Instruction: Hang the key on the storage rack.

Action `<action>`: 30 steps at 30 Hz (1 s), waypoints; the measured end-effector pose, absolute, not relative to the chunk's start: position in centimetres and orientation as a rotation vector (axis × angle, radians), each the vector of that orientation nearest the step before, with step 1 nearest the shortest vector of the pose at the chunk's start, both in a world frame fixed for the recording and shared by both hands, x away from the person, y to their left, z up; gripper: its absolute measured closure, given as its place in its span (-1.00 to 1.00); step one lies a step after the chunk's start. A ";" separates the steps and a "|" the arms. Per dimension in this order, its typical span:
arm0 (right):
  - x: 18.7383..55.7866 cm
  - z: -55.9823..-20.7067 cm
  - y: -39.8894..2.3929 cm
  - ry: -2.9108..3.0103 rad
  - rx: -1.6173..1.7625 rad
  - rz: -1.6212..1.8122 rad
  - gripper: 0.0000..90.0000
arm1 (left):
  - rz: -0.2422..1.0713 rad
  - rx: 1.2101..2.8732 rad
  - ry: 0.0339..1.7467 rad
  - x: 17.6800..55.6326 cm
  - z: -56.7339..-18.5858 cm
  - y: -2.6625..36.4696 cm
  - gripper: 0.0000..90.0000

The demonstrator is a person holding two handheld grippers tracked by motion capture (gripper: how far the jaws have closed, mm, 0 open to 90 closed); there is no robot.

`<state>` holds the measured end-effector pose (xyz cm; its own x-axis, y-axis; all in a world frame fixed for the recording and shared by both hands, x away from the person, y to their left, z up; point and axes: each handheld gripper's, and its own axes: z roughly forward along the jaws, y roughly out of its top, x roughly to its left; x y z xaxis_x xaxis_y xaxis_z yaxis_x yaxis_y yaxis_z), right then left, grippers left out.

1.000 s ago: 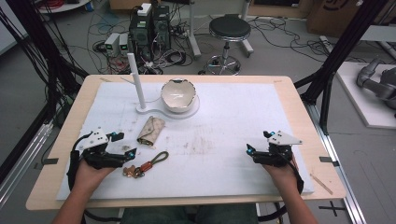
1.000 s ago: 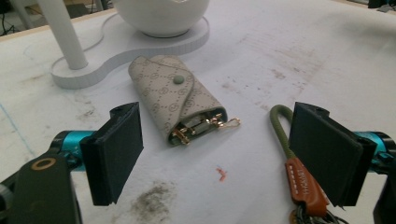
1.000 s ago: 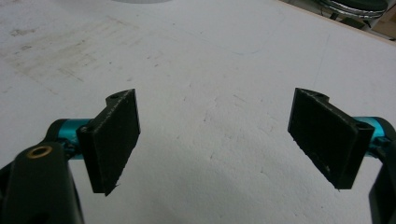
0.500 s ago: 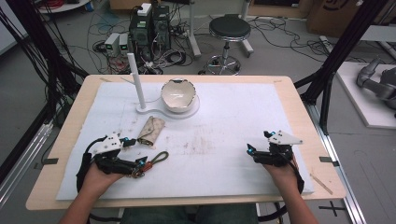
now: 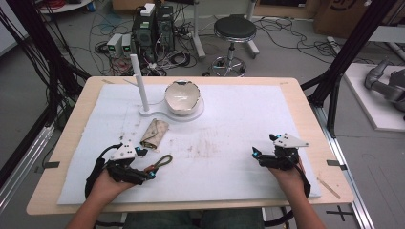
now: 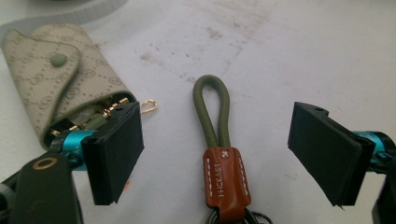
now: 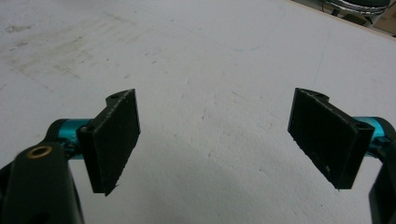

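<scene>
beside the key strap (image 6: 218, 154), a beige pouch (image 6: 60, 74) against the left gripper (image 6: 219, 154)

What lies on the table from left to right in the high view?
Left tool → beige key pouch → green cord keychain → white bowl → right tool.

key strap's (image 6: 223, 154) ring end cut off at bottom edge, pouch's (image 6: 60, 74) mouth behind left jaw
</scene>
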<state>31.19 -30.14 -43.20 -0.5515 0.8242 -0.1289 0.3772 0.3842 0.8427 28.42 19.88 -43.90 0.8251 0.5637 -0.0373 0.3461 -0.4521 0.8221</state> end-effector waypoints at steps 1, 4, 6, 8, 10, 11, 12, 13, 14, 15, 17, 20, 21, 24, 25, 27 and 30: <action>31.2 -43.2 -30.1 2.105 1.033 1.076 -0.62 | 0.296 2.102 0.665 28.4 -44.0 19.8 -0.56; 31.2 -43.2 -30.1 2.109 1.031 1.078 -0.62 | 0.292 2.133 0.673 28.4 -44.2 19.7 -0.46; 31.2 -43.2 -30.1 2.111 1.029 1.078 -0.62 | 0.298 2.158 0.683 28.5 -44.3 19.8 -0.43; 31.2 -43.2 -30.1 2.111 1.029 1.075 -0.62 | 0.326 2.169 0.684 28.4 -44.1 20.0 -0.30; 31.2 -43.2 -30.1 2.112 1.025 1.079 -0.62 | 0.332 2.161 0.686 28.4 -44.0 20.2 -0.19; 31.2 -43.2 -30.1 2.112 1.025 1.079 -0.62 | 0.332 2.161 0.686 28.4 -44.0 20.2 -0.19; 31.2 -43.2 -30.1 2.111 1.025 1.079 -0.62 | 0.327 2.159 0.699 28.4 -44.0 20.4 -0.18; 31.2 -43.2 -30.1 2.113 1.022 1.076 -0.62 | 0.322 2.161 0.707 28.4 -44.1 20.3 -0.18; 31.2 -43.2 -30.0 2.113 1.021 1.077 -0.62 | 0.307 2.169 0.709 28.4 -44.2 20.3 -0.18; 31.2 -43.3 -30.0 2.118 1.022 1.077 -0.62 | 0.304 2.177 0.703 28.4 -44.2 20.2 -0.16; 31.2 -43.3 -30.0 2.118 1.021 1.075 -0.62 | 0.298 2.194 0.685 28.3 -44.3 20.0 -0.11; 31.2 -43.3 -30.0 2.118 1.019 1.075 -0.62 | 0.293 2.228 0.662 28.2 -44.3 19.6 0.00; 31.2 -43.3 -30.0 2.118 1.019 1.075 -0.62 | 0.294 2.242 0.650 28.2 -44.4 19.5 0.03; 31.2 -43.3 -30.0 2.118 1.018 1.075 -0.62 | 0.294 2.251 0.658 28.2 -44.5 19.7 0.13; 31.2 -43.3 -30.0 2.119 1.020 1.073 -0.62 | 0.294 2.251 0.658 28.2 -44.5 19.7 0.16; 31.2 -43.3 -30.0 2.122 1.016 1.074 -0.62 | 0.296 2.258 0.668 28.2 -44.5 19.9 0.21; 31.3 -43.3 -30.0 2.121 1.016 1.077 -0.62 | 0.291 2.264 0.663 28.1 -44.5 19.7 0.30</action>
<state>31.26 -29.99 -43.30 -0.5647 0.8151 -0.1292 0.3767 0.3939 0.8384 28.14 19.74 -44.54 0.8404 0.5420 0.0081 0.3723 -0.5879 0.7182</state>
